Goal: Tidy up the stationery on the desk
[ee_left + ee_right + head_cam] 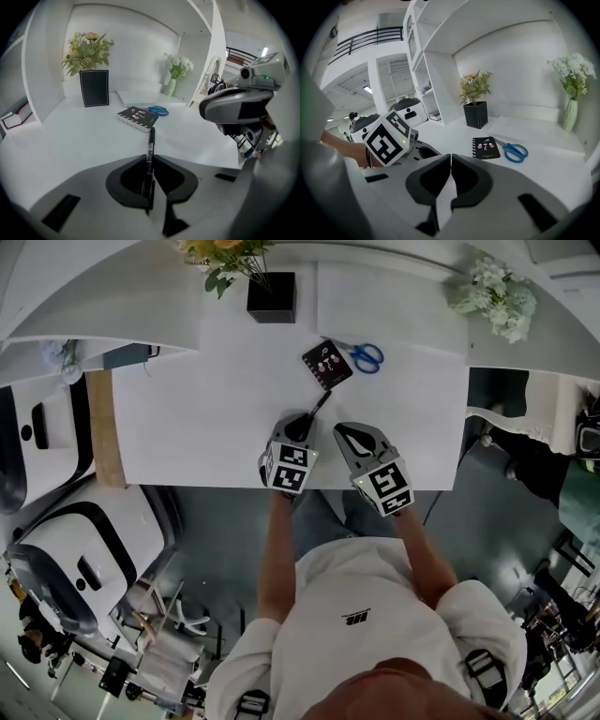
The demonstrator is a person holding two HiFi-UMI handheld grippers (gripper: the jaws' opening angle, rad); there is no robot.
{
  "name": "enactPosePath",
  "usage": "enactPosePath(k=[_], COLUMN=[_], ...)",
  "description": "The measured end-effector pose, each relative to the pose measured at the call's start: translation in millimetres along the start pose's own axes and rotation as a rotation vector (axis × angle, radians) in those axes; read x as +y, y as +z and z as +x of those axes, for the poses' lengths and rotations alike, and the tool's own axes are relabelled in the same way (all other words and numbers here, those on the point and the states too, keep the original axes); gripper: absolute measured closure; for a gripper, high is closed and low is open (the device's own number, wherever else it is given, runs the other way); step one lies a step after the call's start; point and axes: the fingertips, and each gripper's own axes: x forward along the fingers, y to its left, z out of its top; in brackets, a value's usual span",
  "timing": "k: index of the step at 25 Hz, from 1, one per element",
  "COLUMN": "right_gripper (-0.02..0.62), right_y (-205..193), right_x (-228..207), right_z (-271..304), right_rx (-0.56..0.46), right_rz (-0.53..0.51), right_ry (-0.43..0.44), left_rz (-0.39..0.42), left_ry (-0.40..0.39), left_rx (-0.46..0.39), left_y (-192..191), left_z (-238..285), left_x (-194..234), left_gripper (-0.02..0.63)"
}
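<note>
My left gripper [302, 426] [150, 157] is shut on a black pen [151, 143] [319, 405], whose tip points toward a small black spiral notebook [327, 364] [138, 117] [486, 147]. Blue-handled scissors [364, 356] [158, 111] [514, 151] lie just right of the notebook. My right gripper [354, 438] [450, 158] is shut with nothing between its jaws, and it hovers beside the left one near the desk's front edge. A black square holder [272, 296] [94, 88] [476, 115] with flowers stands at the back of the white desk [187, 418].
A vase of white flowers [495, 294] [174, 75] [573, 89] stands at the back right. Shelf walls rise left and right of the desk recess. White machines [56, 521] stand on the floor to the left.
</note>
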Motion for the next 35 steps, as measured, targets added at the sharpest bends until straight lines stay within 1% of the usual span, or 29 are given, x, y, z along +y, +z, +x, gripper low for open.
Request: enactPosePath(k=[3, 5, 9, 14, 18, 22, 26, 31, 35], right_gripper=[0.598, 0.598, 0.598, 0.598, 0.598, 0.598, 0.598, 0.598, 0.598], right_y=[0, -1, 1, 5, 6, 6, 3, 1, 1], right_x=[10, 18, 31, 44, 50, 55, 59, 60, 59], right_z=[5, 11, 23, 37, 46, 52, 57, 60, 60], right_rx=[-0.001, 0.001, 0.005, 0.007, 0.013, 0.018, 0.022, 0.021, 0.017], right_rz=[0.024, 0.032, 0.040, 0.040, 0.044, 0.052, 0.066, 0.079, 0.085], right_ry=[-0.028, -0.036, -0.040, -0.040, -0.040, -0.044, -0.048, -0.059, -0.071], left_rz=[-0.005, -0.026, -0.104, -0.183, -0.240, -0.325, -0.402, -0.429, -0.405], left_ry=[-0.006, 0.006, 0.045, 0.096, 0.135, 0.187, 0.212, 0.198, 0.181], left_rx=[0.000, -0.010, -0.026, -0.063, -0.084, -0.104, -0.124, -0.151, -0.144], left_y=[-7, -11, -19, -26, -30, -35, -38, -37, -38], left_z=[-7, -14, -28, -42, -50, -57, -61, -62, -64], left_x=[8, 17, 40, 66, 80, 92, 95, 91, 88], left_gripper=[0.606, 0.606, 0.606, 0.606, 0.606, 0.606, 0.606, 0.606, 0.606])
